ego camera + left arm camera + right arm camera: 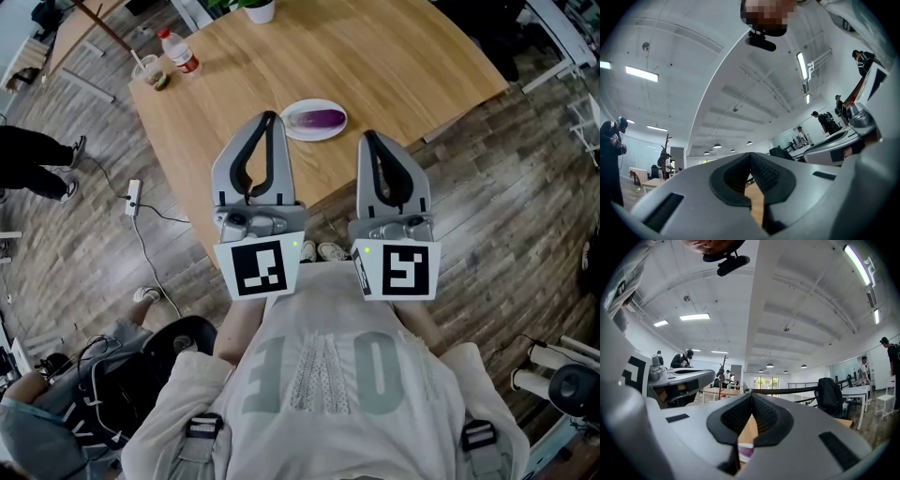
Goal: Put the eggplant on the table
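Item: eggplant (319,119), dark purple, lying lengthwise on a white plate (292,131), whose near rim is close to the tabletop's near edge; untouched by either gripper

Support: round wooden tabletop (375,66); bare wood lies on both sides of the plate

Left gripper (271,116): jaws together at the tips, nothing between them; in its own view (750,154) the ribbed pads meet at the top and only a strip of wood shows through the gap below. Held in front of the person's chest, with its tip over the near edge of the tabletop just left of the plate in the head view

Right gripper (367,136): jaws likewise together and empty; its own view (751,394) shows the pads meeting, with a sliver of the plate and something purple low in the gap. Tip just right of the plate in the head view

Other stock: a bottle with a red cap (178,52) and a cup (150,70) at the far left of the tabletop, a white plant pot (259,9) at the far edge; all well apart from the plate

Step in hand, as judged: start of the task, approach not yet made; the eggplant is on the plate, not on the wood

Next move calls for: one gripper, probably the right since the plate already shows between its jaws, to part its jaws, dip from its near-level pose and close across the eggplant's middle; then a lift over the rim onto bare wood. The smooth, rounded skin may slip, and the plate may slide
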`<action>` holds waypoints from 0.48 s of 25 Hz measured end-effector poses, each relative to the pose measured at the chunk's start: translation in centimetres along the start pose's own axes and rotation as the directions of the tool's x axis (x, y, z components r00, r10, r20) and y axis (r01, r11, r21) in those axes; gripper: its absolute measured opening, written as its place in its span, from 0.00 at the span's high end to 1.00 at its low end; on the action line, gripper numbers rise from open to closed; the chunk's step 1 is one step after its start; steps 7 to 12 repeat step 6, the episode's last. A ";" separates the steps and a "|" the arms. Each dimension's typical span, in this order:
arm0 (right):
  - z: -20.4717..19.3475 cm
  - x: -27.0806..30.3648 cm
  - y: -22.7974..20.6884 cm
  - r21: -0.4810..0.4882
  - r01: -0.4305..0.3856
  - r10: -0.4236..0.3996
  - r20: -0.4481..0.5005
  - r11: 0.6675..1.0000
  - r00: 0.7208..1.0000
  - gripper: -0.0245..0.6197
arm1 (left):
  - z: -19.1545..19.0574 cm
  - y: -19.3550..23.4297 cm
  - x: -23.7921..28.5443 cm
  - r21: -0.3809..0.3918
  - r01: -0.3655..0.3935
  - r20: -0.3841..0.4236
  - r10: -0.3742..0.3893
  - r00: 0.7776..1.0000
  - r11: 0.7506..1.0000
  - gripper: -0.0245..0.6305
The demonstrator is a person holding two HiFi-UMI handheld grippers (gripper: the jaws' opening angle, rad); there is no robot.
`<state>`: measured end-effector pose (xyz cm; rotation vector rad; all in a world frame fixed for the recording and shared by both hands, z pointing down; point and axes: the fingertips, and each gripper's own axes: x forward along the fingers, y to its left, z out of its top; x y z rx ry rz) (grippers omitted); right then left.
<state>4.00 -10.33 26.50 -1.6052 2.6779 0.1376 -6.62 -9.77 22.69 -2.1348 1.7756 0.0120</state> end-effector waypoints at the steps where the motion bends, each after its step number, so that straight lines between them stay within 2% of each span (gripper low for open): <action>1: 0.0 0.0 0.0 0.007 -0.001 0.001 0.001 1.000 1.000 0.93 | 0.0 -0.1 0.0 -0.004 0.002 -0.003 -0.002 1.000 1.000 0.95; 6: -0.2 -0.3 0.1 0.008 -0.018 0.018 -0.003 1.000 1.000 0.93 | 0.0 -0.5 -0.2 0.025 0.004 -0.017 -0.004 1.000 1.000 0.95; 12: -0.2 -0.3 0.1 0.008 -0.018 0.018 -0.003 1.000 1.000 0.93 | 0.0 -0.5 -0.2 0.025 0.004 -0.017 -0.004 1.000 1.000 0.95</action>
